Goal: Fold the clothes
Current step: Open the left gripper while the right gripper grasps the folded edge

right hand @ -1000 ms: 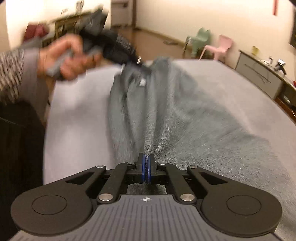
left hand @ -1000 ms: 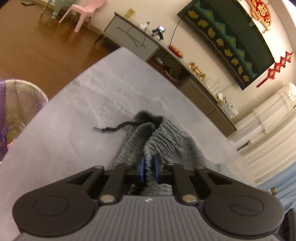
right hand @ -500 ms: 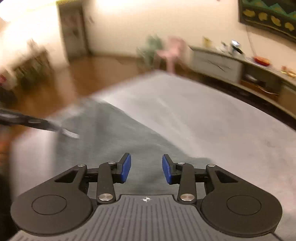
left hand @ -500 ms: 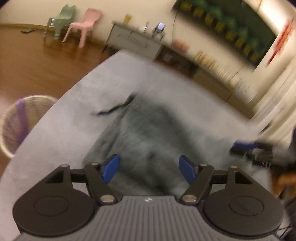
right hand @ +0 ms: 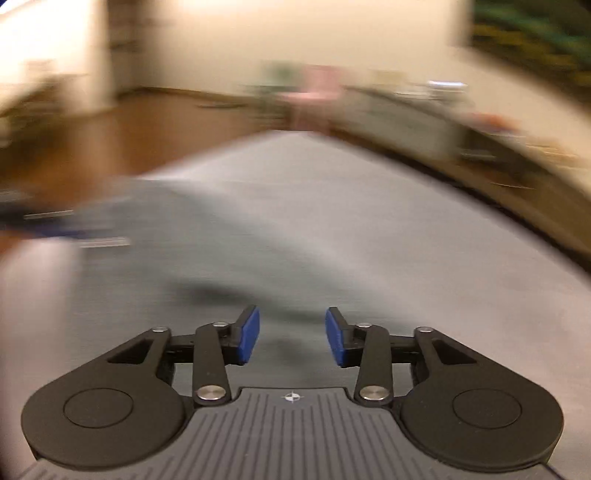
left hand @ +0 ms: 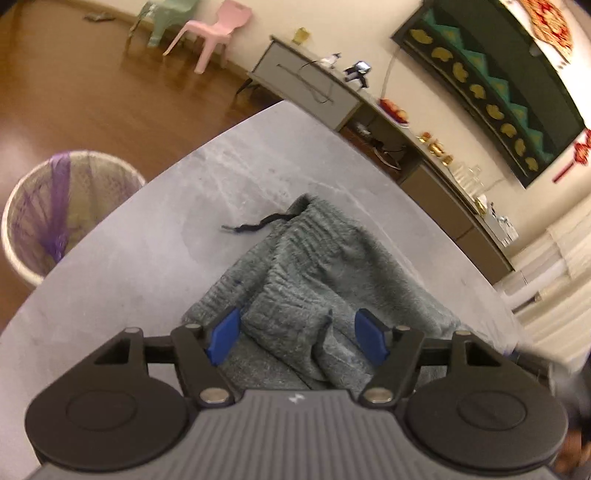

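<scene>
A grey knitted garment (left hand: 317,273) lies crumpled on the grey marble table (left hand: 155,258), its ribbed waistband at the far end with a black drawstring (left hand: 255,226) trailing left. My left gripper (left hand: 297,338) hovers open just above the near part of the cloth, blue pads (left hand: 223,336) spread wide with nothing between them. In the heavily blurred right wrist view, my right gripper (right hand: 291,338) is open too, above the table, and the garment (right hand: 192,236) shows as a grey-blue smear ahead and to the left.
A wicker bin (left hand: 55,206) with a purple liner stands on the wooden floor left of the table edge. Pink and green chairs (left hand: 214,33), a grey sideboard (left hand: 314,85) and a long low cabinet line the far wall.
Both grippers were shut on the garment one second ago; both have opened and let it drop onto the table. The right gripper is swinging fast, blurring its view.
</scene>
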Demonstrator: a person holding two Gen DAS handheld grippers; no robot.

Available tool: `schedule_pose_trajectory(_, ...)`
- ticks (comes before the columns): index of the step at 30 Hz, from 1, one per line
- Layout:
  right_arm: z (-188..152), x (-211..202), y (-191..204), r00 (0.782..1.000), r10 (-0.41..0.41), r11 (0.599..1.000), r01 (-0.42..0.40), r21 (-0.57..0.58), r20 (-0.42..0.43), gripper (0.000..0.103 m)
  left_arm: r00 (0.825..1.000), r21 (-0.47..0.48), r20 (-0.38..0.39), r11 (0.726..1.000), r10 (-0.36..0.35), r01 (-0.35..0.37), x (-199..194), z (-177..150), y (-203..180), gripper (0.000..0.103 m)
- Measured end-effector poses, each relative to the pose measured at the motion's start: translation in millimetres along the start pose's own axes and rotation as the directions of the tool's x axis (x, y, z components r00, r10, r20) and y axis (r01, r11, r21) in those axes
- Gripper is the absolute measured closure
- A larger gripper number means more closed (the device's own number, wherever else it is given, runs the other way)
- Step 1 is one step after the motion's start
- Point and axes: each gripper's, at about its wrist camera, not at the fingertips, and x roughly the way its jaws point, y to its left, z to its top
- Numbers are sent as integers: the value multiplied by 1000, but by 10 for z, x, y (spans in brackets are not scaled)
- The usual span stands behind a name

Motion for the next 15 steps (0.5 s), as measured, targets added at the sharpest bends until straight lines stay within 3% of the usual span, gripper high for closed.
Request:
schedule_pose_trajectory(2,-6,139,355,985,166,986,-167,-20,-50,55,1000,-19,2,1000,1,0,42,16,16,33)
schedule_pose_trajectory(4,-36,328,628,976,195,977,-202,-64,-96,55,1000,-37,4,999,1,-1,84,31,31,31)
schedule_pose_trajectory(6,-66,505,780,978,166,978,-180,-109,-129,57,1000,-56,6,998,2,-1,126,47,47,31)
schedule_pose_trajectory(8,-70,539,839,989,96,981,-113,-159,-110,96,1000,-75,8,997,2,-2,167,62,63,44)
schedule_pose_trajectory(9,-58,531,860,993,74,981,-90,-172,-94,96,1000,-84,9,996,3,-2,188,70,71,65)
schedule_pose_trajectory(10,-42,459,868,996,63,983,-73,-171,-64,97,1000,-93,10,996,3,-2,209,78,78,71)
schedule_pose_trajectory(13,-74,176,942,998,53,982,-48,-181,20,97,993,-95,100,992,-68,77,100,126,61,79)
schedule_pose_trajectory(15,-112,78,1040,997,55,973,-40,-228,59,97,992,-125,116,991,-42,57,95,120,103,82)
